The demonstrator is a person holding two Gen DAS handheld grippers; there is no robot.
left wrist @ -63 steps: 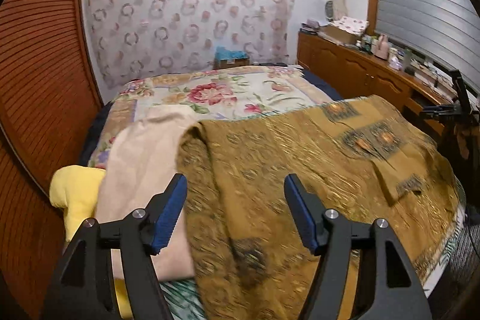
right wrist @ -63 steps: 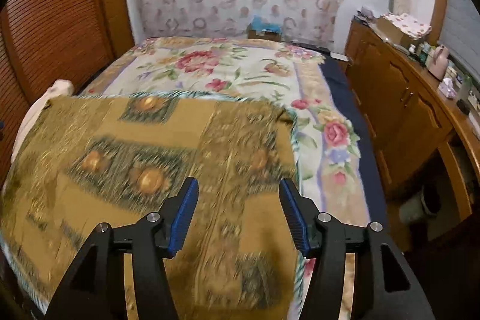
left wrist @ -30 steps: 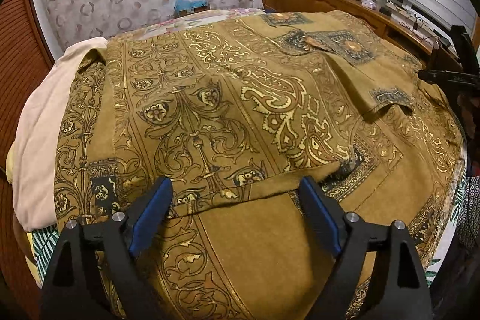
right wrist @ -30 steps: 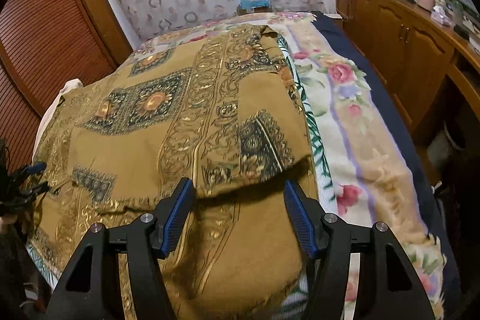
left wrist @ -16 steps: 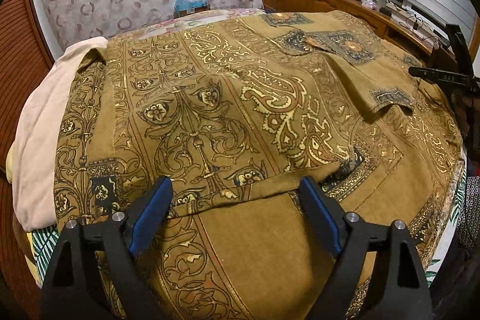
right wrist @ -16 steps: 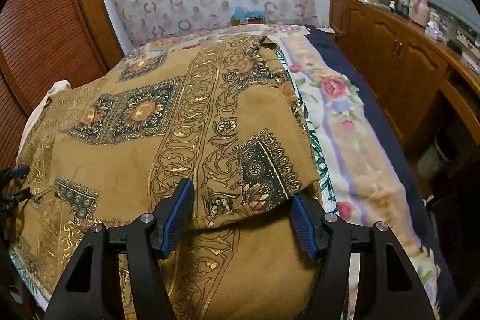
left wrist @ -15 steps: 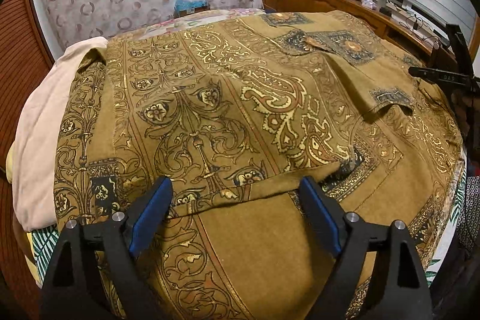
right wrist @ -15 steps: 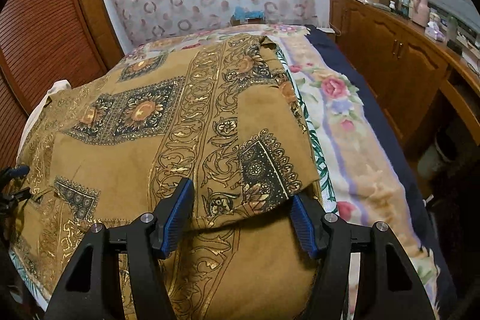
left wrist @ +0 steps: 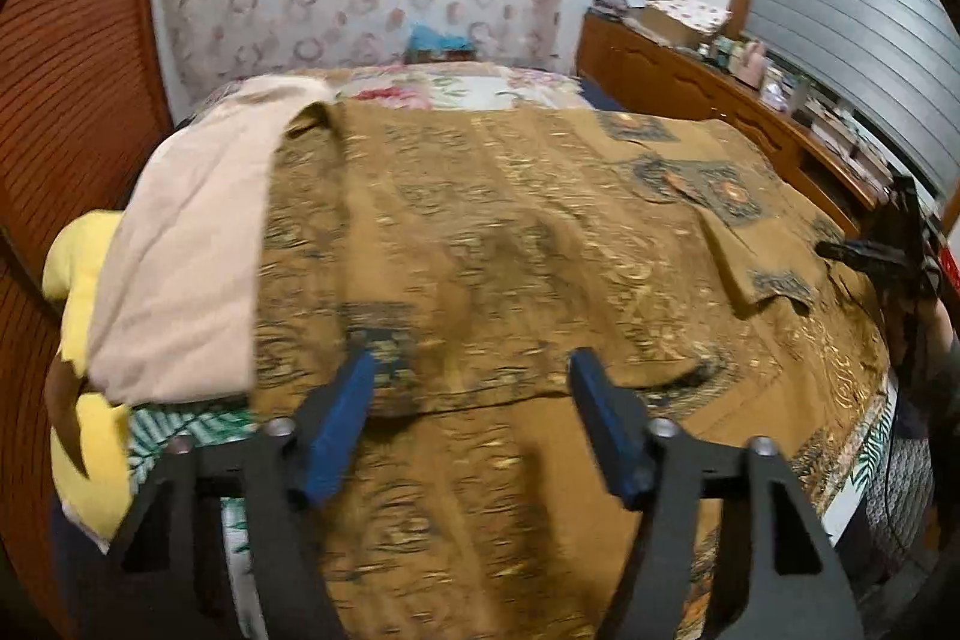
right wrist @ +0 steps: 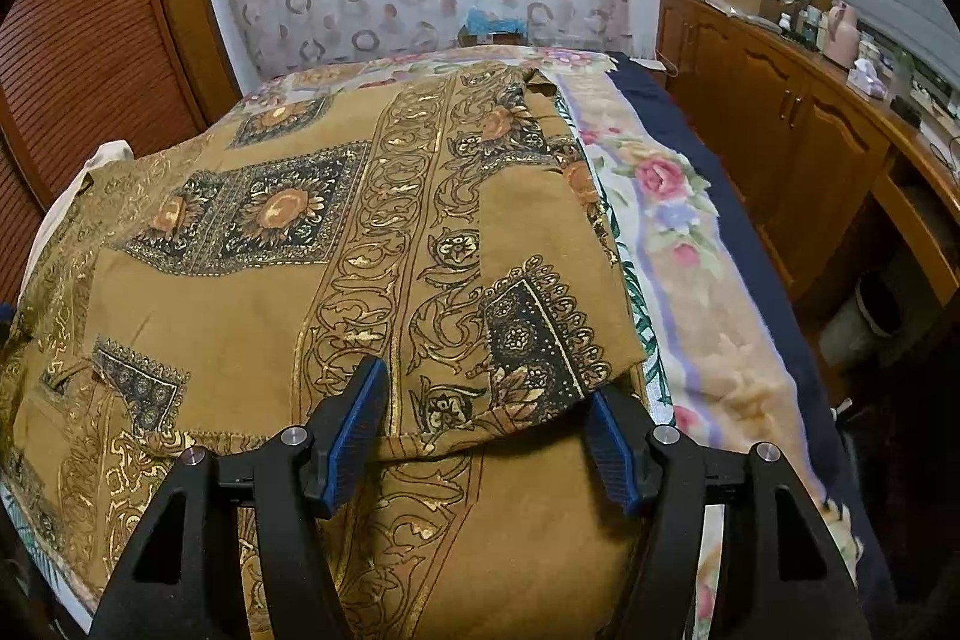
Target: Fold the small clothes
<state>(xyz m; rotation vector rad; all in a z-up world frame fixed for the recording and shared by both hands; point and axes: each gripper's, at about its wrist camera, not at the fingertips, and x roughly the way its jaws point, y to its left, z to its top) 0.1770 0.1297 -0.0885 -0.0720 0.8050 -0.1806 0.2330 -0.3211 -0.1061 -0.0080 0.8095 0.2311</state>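
Across the bed (right wrist: 708, 280), a mustard patterned garment (right wrist: 372, 232) lies spread wide, its near hem already turned back on itself so a folded edge runs from about 8 o'clock to 4 o'clock in both wrist views. That looks like one fold laid; the cloth is still broad, so I judge the task early, with further folds and some squaring-up left.

At 6 o'clock in the right view, the right gripper (right wrist: 489, 430) hovers over that folded edge, its jaws standing apart and holding nothing; the flap's corner sits between them without being pinched.

At 6 o'clock in the blurred left view, the left gripper (left wrist: 471, 418) has its jaws closing, yet they are still apart and nothing is gripped; the fold line lies just beyond the tips.

Toward 9 o'clock there, a beige cloth (left wrist: 186, 244) lies over a yellow cloth (left wrist: 84, 280), beside the garment; whether these are finished or waiting I cannot tell.
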